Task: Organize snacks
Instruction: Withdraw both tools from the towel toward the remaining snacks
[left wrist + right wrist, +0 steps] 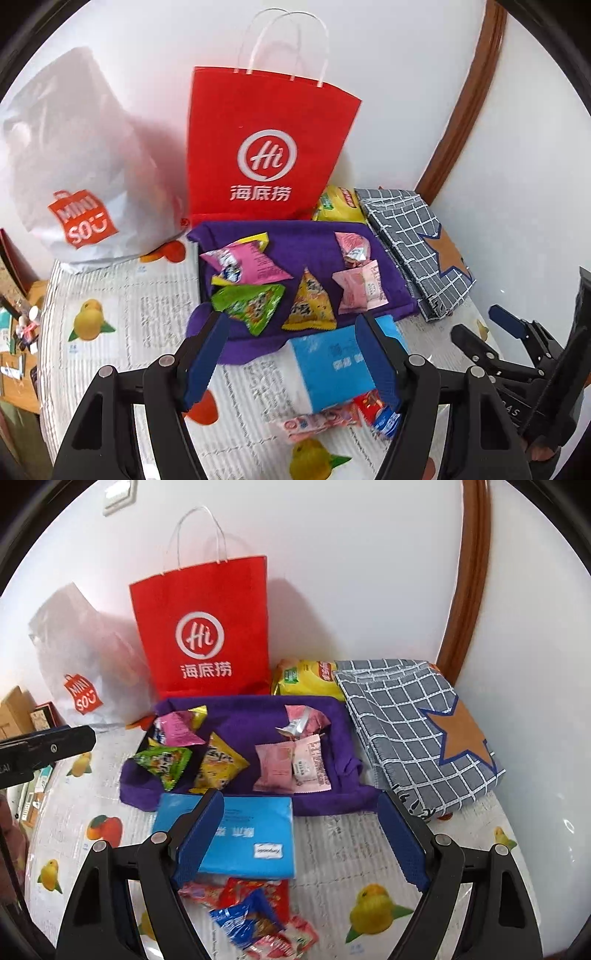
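Your left gripper (291, 347) — black frame with blue-padded fingers (207, 354) — angles downward, jaws apart, nothing between the pads. Your right gripper (301, 832), built alike, tilts down the same way, its jaws wider and empty — it also shows at the left view's right edge (480, 332).
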A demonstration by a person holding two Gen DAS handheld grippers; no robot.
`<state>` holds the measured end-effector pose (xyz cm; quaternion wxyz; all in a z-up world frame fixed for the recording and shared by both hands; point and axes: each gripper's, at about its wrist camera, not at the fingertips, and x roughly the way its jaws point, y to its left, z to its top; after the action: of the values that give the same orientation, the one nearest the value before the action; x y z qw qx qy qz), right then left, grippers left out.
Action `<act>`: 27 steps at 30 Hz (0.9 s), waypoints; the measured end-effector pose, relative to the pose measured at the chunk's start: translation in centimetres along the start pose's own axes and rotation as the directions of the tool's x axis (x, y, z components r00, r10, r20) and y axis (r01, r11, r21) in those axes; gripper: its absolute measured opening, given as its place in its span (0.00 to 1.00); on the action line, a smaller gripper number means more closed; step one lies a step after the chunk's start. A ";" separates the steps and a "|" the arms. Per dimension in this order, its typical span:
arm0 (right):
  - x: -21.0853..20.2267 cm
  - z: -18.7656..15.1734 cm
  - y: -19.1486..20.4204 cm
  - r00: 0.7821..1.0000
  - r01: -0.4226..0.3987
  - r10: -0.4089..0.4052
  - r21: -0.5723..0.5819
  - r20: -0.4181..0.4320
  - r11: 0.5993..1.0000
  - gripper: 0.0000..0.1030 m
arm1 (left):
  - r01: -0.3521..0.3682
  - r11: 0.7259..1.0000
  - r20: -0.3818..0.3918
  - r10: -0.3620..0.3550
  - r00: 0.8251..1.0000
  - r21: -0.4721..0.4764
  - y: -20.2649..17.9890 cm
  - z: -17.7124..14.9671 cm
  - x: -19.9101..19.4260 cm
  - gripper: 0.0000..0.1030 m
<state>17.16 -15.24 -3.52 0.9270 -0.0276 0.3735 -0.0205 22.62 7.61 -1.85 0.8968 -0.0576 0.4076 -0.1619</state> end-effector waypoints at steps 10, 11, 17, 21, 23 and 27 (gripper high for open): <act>0.0 -3.6 0.2 0.997 -0.046 0.045 0.001 -0.058 0.999 0.75 | -0.046 0.998 -0.057 0.044 0.997 -0.040 2.0 -3.6 0.5 0.68; 0.4 -4.0 0.1 0.996 -0.052 0.052 -0.002 -0.072 0.999 0.71 | -0.047 0.998 -0.068 0.043 0.997 -0.049 2.2 -4.2 0.7 0.68; 2.6 -7.3 0.1 0.982 -0.134 0.128 -0.037 -0.136 0.990 0.68 | -0.079 0.993 -0.106 0.070 0.992 -0.084 2.7 -7.2 1.2 0.68; 4.0 -9.3 0.9 0.965 -0.203 0.186 -0.083 -0.183 0.976 0.75 | -0.097 0.991 -0.128 0.085 0.988 -0.088 2.4 -9.1 1.2 0.68; 4.3 -10.1 1.4 0.964 -0.211 0.186 -0.118 -0.190 0.970 0.76 | -0.109 0.991 -0.134 0.097 0.986 -0.082 2.2 -9.8 0.9 0.68; 4.9 -11.4 2.6 0.963 -0.229 0.191 -0.198 -0.191 0.953 0.82 | -0.129 0.988 -0.143 0.115 0.983 -0.090 1.9 -11.0 0.5 0.68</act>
<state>12.80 -13.37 -15.29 0.8799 -0.0875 0.4520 0.1175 15.14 9.54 -9.92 0.8710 -0.0654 0.4785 -0.0899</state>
